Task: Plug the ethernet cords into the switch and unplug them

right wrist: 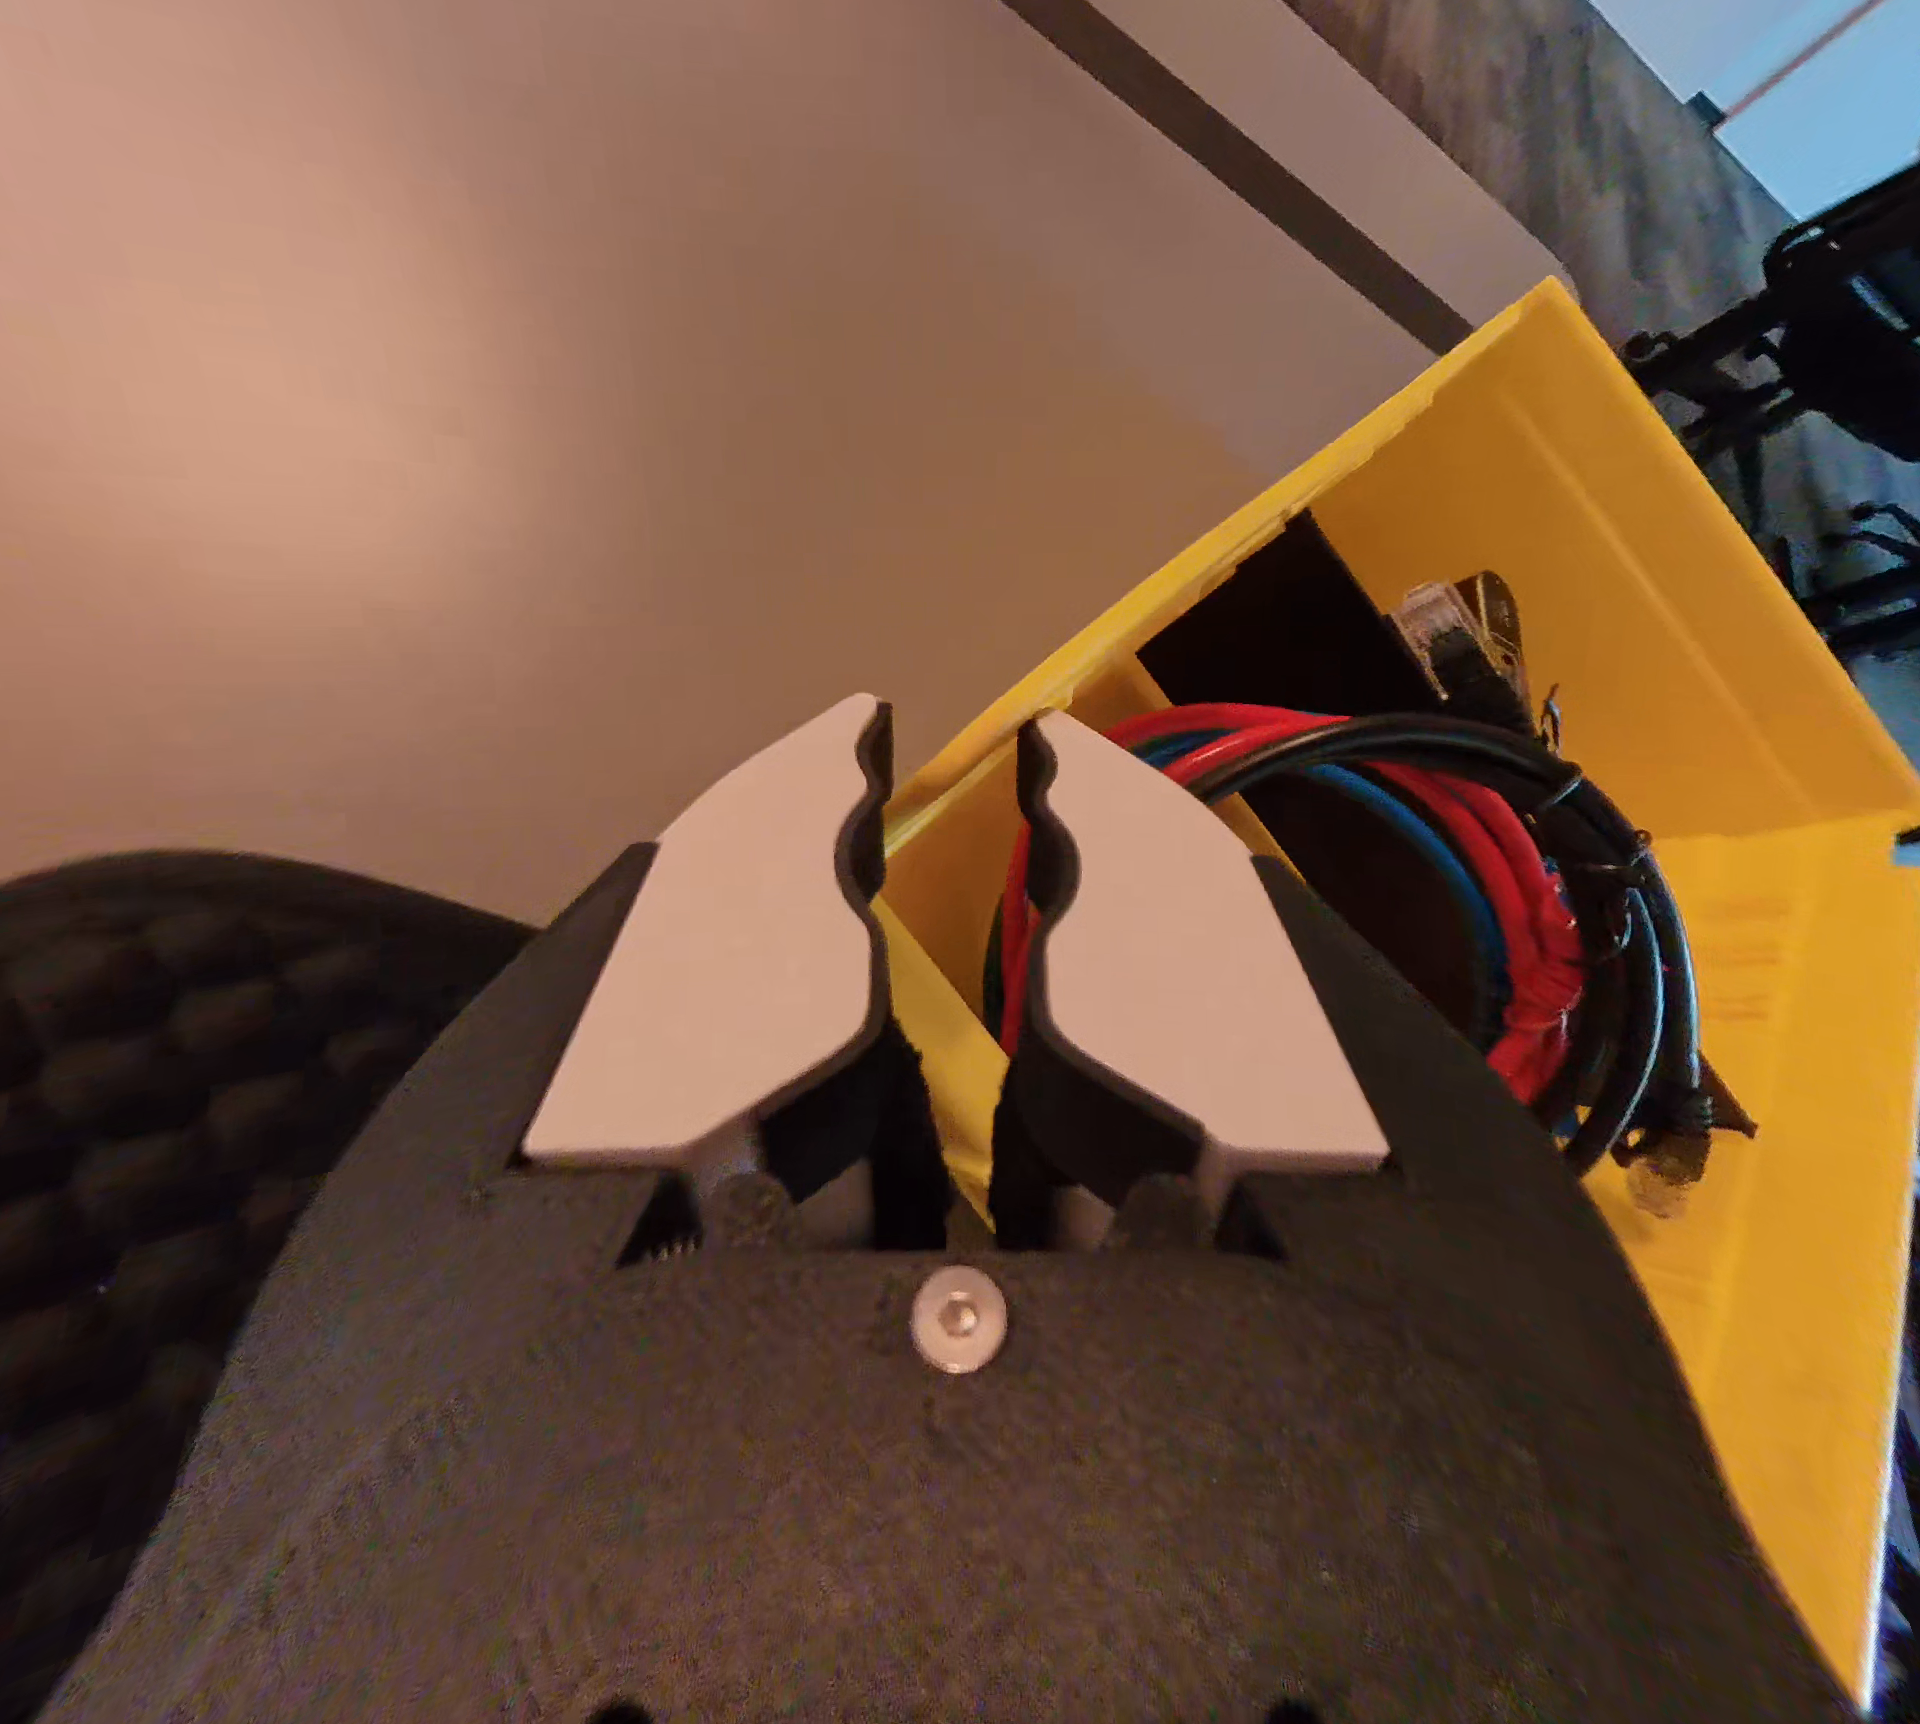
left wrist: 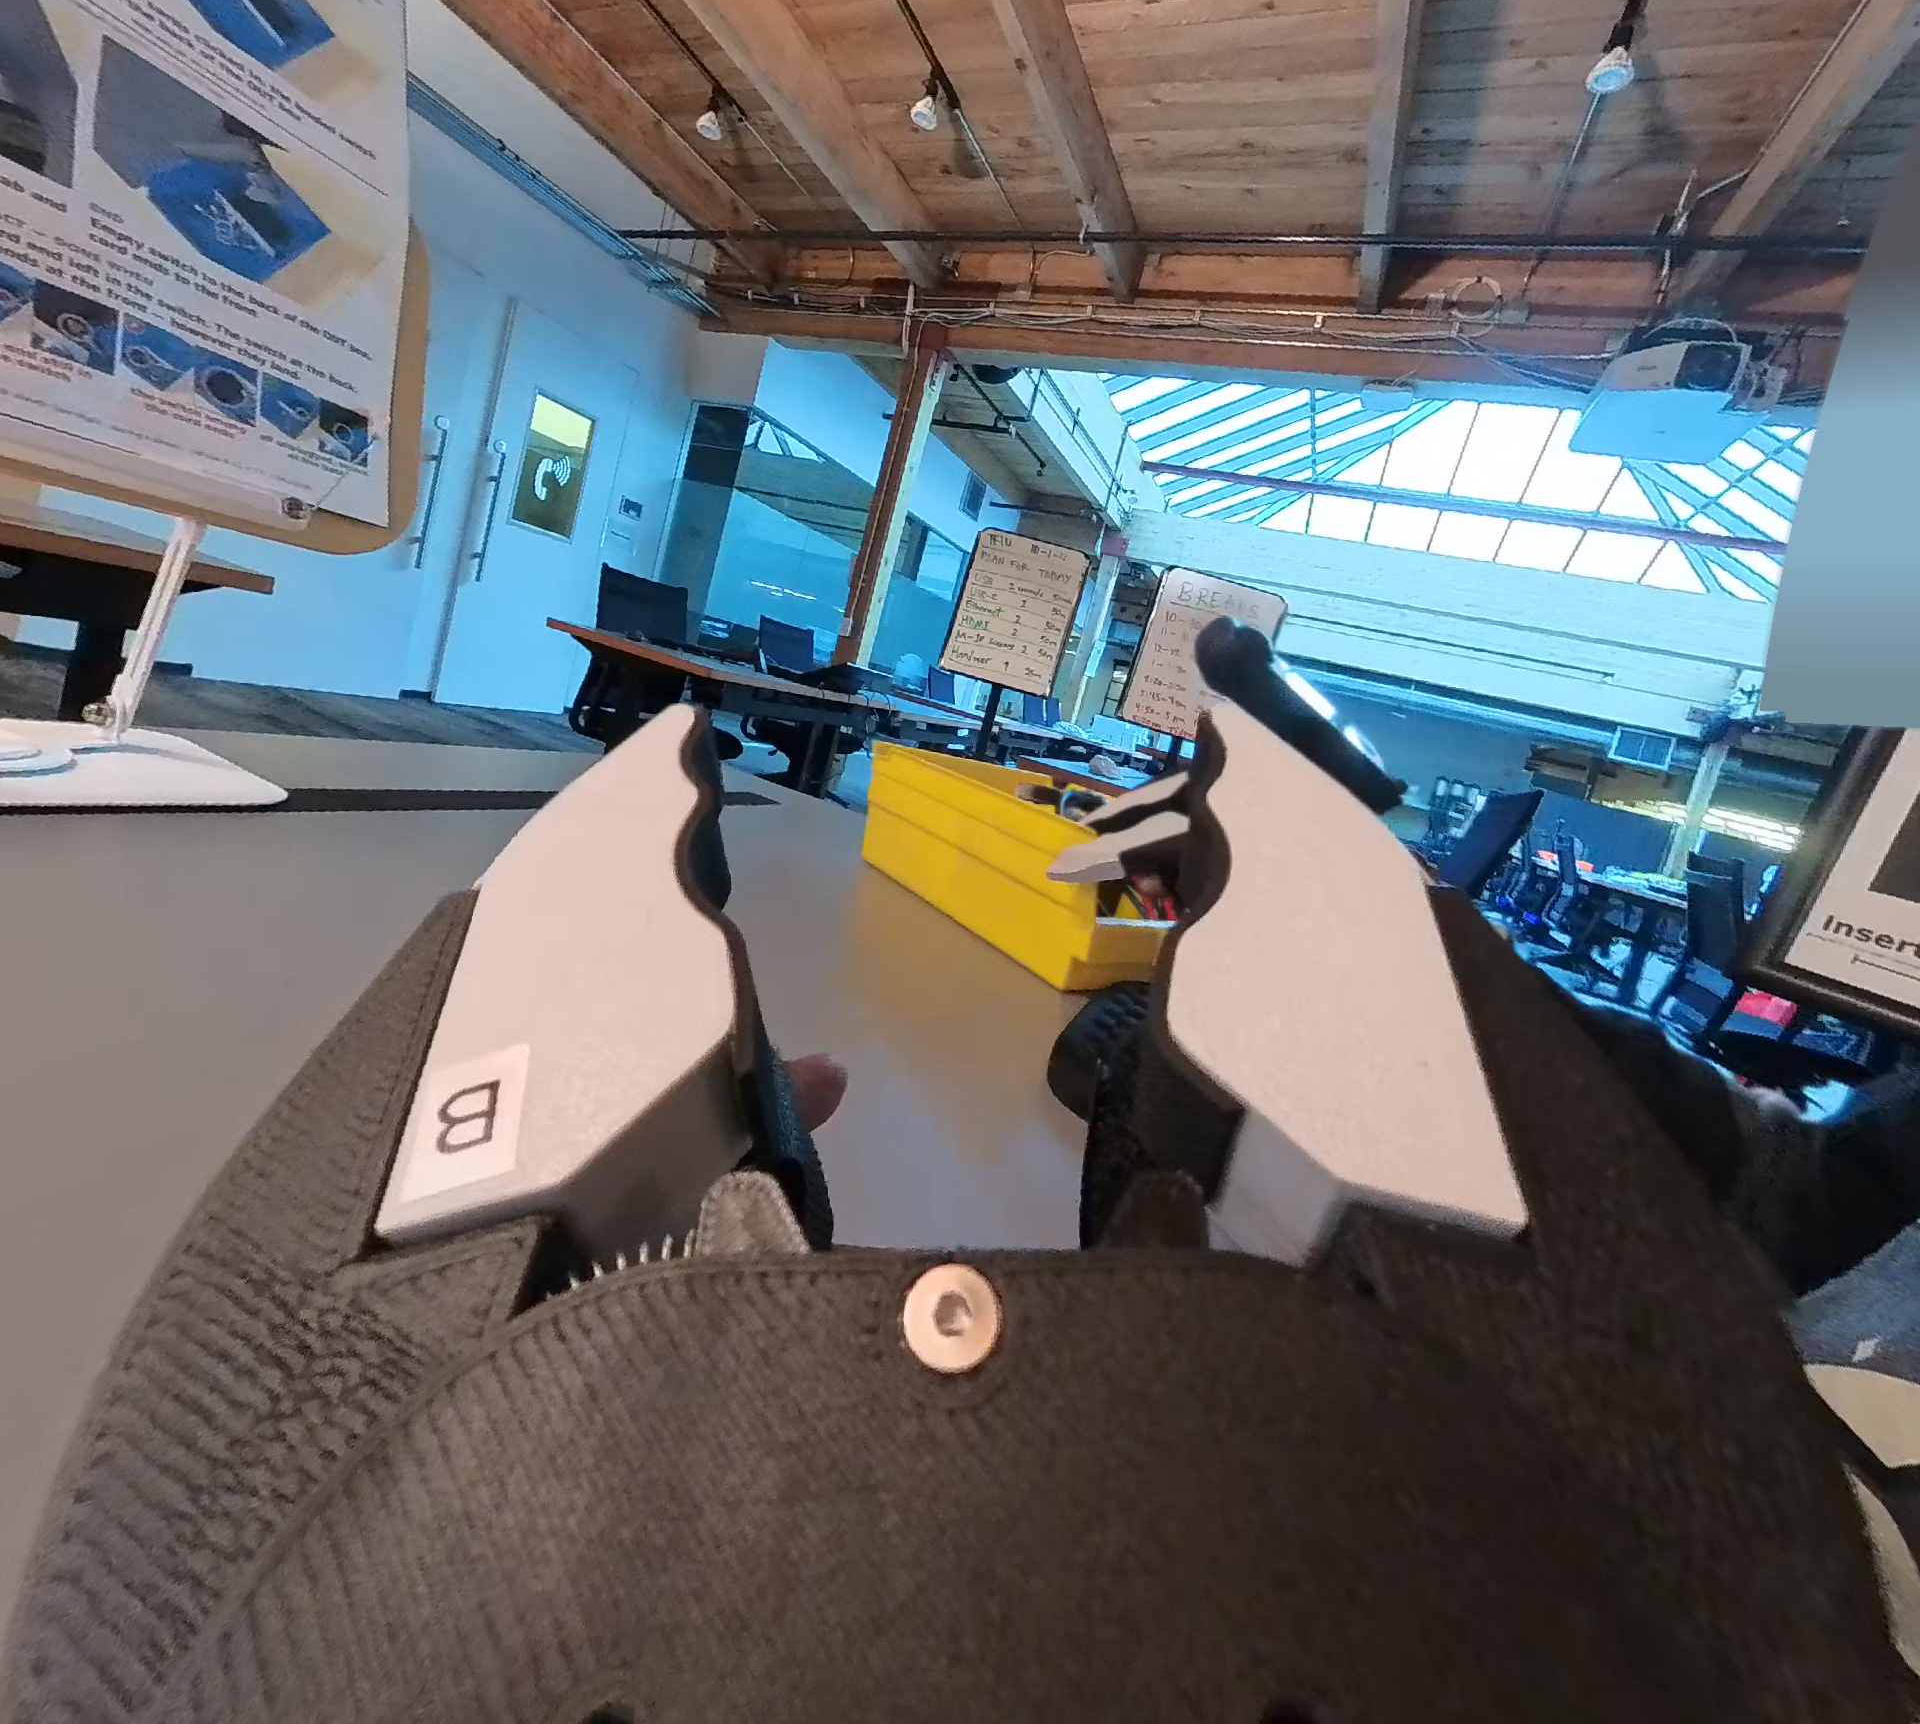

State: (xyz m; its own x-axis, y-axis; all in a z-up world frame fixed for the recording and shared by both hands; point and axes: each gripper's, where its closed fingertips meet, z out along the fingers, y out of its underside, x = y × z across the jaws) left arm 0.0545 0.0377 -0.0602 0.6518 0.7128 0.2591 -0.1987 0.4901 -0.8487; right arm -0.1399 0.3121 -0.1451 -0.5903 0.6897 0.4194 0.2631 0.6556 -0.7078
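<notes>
A yellow bin [left wrist: 966, 853] stands on the grey table [left wrist: 260, 926], ahead and to the right of my left gripper [left wrist: 956, 729], which is open wide and empty above the table. In the right wrist view the bin [right wrist: 1558, 594] holds a tied coil of red, blue and black ethernet cords [right wrist: 1496, 885], a clear plug on a black boot [right wrist: 1439, 635], and a black box that may be the switch [right wrist: 1288, 625]. My right gripper [right wrist: 956, 729] straddles the bin's near wall with narrow jaws closed on it. It also shows in the left wrist view [left wrist: 1117, 833] at the bin's rim.
An instruction board [left wrist: 197, 168] on a white stand [left wrist: 135, 770] is at the table's left. A framed sign [left wrist: 1860, 895] stands at the right. The table's far edge [right wrist: 1143, 64] runs behind the bin. A dark textured body [right wrist: 156, 1051] lies low on the left of the right wrist view.
</notes>
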